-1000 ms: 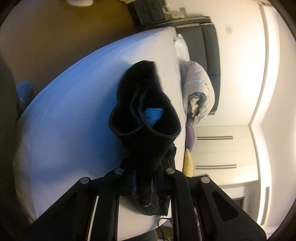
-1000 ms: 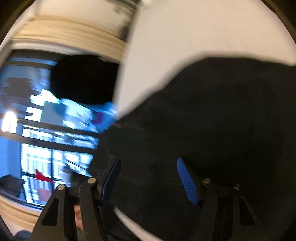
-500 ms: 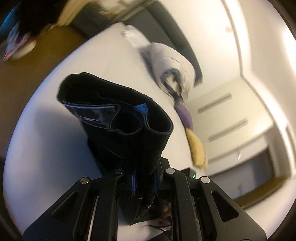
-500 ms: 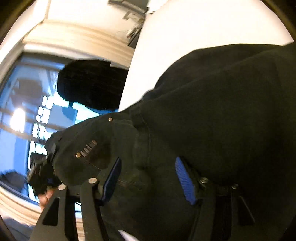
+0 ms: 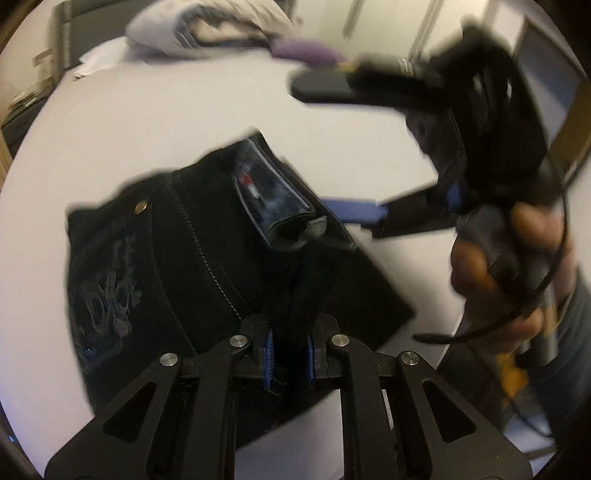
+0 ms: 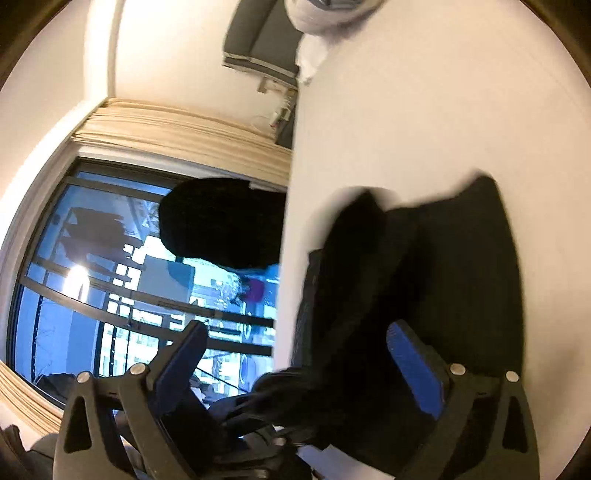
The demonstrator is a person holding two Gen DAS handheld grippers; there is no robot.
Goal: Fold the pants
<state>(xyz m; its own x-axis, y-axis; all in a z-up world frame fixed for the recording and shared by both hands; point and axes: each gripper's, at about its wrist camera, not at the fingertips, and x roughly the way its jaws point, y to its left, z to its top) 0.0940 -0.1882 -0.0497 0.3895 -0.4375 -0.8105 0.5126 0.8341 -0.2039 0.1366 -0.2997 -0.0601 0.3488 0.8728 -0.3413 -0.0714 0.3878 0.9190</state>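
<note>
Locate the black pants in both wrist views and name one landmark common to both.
Left wrist view: the black pants fill the centre and lower left, lying on the white bed, pinched in the left gripper.
Right wrist view: the pants sit centre-right to bottom, between the open fingers of the right gripper.
Shared landmark: the crumpled grey duvet at the top edge in both.

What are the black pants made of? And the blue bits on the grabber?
The pants look like thick, matte cotton denim: stitched seams, a zipper line and a shiny metal rivet show. The blue pads on the left gripper fingers look like ribbed rubber or soft plastic; blur keeps me from being sure.
</note>
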